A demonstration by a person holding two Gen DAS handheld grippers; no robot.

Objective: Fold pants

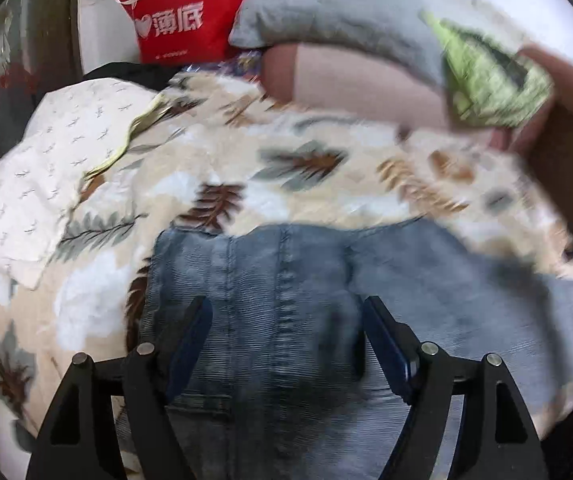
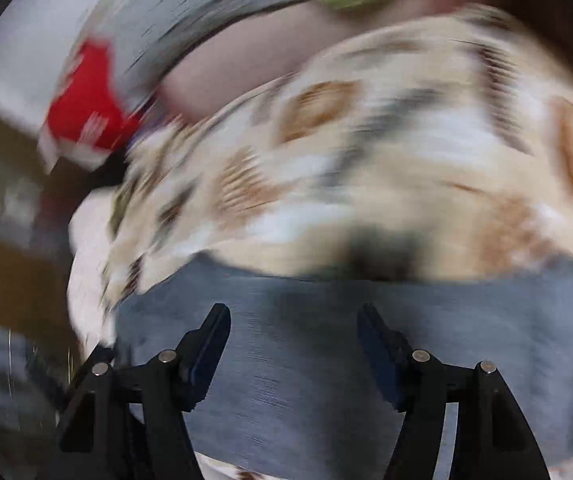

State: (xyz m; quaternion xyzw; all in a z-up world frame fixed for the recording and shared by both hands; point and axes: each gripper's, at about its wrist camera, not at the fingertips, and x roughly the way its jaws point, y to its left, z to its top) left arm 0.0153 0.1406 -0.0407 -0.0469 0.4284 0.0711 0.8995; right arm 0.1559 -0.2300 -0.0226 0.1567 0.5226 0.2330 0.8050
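Note:
Blue denim pants [image 1: 286, 280] lie flat on a bed covered by a cream leaf-print blanket [image 1: 286, 168]. In the left wrist view my left gripper [image 1: 286, 312] hangs over the denim near a stitched seam, its fingers spread wide with only the cloth below them and nothing pinched. The right wrist view is badly blurred. There my right gripper [image 2: 292, 320] stands open above a smooth stretch of the pants [image 2: 326, 340], nothing between its dark-blue pads [image 2: 370, 332].
A red paper bag [image 1: 182, 12] and a grey pillow [image 1: 326, 12] sit at the head of the bed, with a pinkish cushion [image 1: 358, 84] and a green patterned item [image 1: 486, 80] to the right. A white printed pillow [image 1: 46, 168] lies at the left.

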